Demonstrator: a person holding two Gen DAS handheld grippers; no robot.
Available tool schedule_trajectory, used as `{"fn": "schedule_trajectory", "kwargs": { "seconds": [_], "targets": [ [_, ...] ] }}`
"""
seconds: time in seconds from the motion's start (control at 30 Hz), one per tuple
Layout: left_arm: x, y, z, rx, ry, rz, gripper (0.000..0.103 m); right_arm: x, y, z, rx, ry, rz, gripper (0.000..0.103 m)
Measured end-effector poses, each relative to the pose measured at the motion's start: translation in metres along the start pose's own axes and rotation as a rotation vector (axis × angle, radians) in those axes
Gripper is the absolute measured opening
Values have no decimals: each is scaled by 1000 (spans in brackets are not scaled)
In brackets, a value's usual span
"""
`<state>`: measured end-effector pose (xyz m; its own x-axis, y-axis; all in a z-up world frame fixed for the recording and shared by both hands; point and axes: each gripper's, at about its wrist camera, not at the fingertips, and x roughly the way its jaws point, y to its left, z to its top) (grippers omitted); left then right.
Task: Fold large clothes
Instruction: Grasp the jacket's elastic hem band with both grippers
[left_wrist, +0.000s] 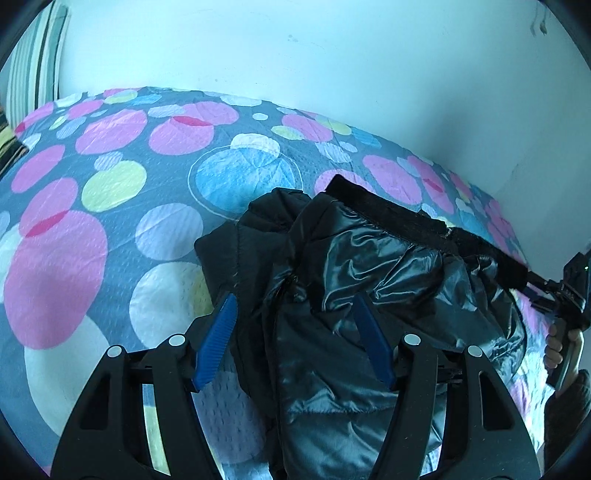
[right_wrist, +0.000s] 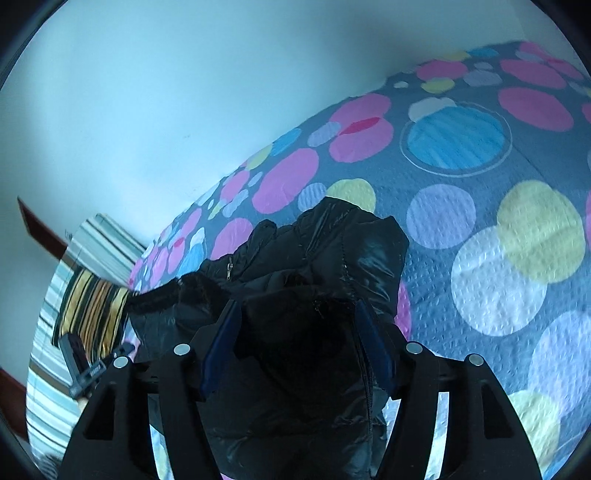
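Left wrist view: glossy, puffy black jacket (left_wrist: 369, 266) between both wide-spread tongs (left_wrist: 295, 314) (right_wrist: 297, 314), ungripped, on dotted quilt (left_wrist: 110, 206).

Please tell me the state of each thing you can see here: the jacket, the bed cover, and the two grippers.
Black puffer jacket: bunched up on the bed, not folded flat.
Fuzzy black trim: stretched along the jacket's upper edge.
Dotted bedspread: spread out, lightly creased, under the jacket.
Left gripper: open, fingers on either side of the jacket.
Right gripper: open, jacket fabric between its fingers.
Striped pillow: lying at the bed's far end.
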<state>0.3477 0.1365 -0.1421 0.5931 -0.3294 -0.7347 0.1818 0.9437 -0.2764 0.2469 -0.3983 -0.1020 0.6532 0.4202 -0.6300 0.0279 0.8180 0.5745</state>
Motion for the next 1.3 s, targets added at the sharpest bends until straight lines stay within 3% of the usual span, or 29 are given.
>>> {"fn": "schedule_trajectory", "kwargs": {
  "seconds": [0.2,0.57,0.63,0.67,0.7,0.73,0.8,0.87,1.13,1.3],
  "targets": [
    [14,-3,10,22,21,0,65,-2,6,-2,-117,-2,-8,64],
    [42,-7,31,40,75,-25,65,41,26,27,-274,32,-96,65],
    [45,-11,32,58,77,-36,52,47,31,28,-310,35,-115,65],
    [48,-13,31,72,84,-35,47,49,33,27,-329,28,-131,63],
    [50,-16,30,87,87,-24,42,52,34,27,-341,25,-151,50],
    [51,-17,29,98,89,-14,39,56,35,26,-347,35,-173,43],
    [52,-20,27,121,86,10,22,60,36,24,-359,37,-221,25],
    [48,-23,27,130,71,29,16,61,37,21,-363,35,-226,17],
    [18,-40,49,167,-62,108,10,41,62,30,-388,-68,-241,9],
    [37,-42,72,155,-63,170,10,52,69,56,-361,-96,-259,8]
  ]
}}
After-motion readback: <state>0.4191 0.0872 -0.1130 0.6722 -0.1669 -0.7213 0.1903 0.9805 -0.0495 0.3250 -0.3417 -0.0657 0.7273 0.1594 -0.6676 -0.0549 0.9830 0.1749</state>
